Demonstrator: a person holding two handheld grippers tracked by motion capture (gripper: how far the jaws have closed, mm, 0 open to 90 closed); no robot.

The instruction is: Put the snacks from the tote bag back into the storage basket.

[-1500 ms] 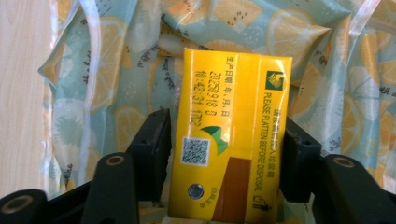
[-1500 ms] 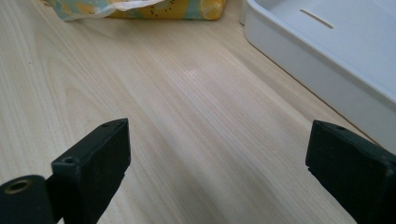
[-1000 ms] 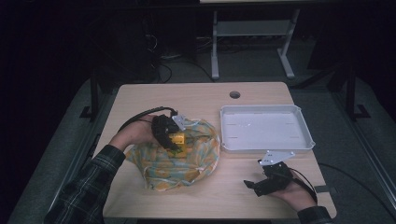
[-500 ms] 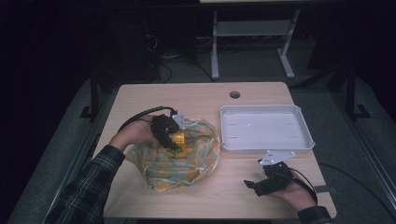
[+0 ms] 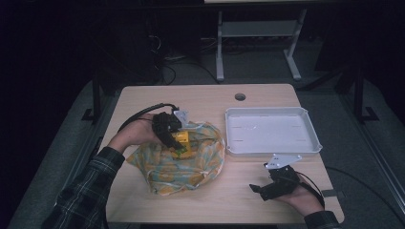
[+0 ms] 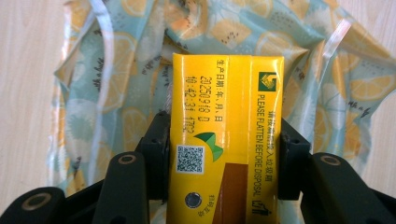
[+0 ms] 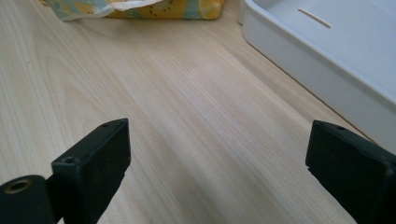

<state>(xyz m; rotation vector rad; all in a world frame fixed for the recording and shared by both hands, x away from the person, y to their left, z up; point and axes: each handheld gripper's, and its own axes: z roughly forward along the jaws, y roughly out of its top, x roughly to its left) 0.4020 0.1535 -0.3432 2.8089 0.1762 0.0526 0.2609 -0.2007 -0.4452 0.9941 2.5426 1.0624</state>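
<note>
Your left gripper (image 5: 179, 143) has its jaws closed on a yellow carton (image 5: 183, 141), held over the lemon-print bag (image 5: 179, 164) on the table (image 5: 200, 100); your right gripper (image 5: 265, 188) rests spread wide and empty near the front edge, just below the white tray (image 5: 272, 148).

In the left gripper view, both jaws press the sides of the carton (image 6: 226, 140), with the bag (image 6: 116, 56) spread beneath it.

In the right gripper view, the jaws stand far apart over bare wood (image 7: 187, 116), the tray (image 7: 299, 60) beside them and the bag (image 7: 140, 9) ahead.
</note>
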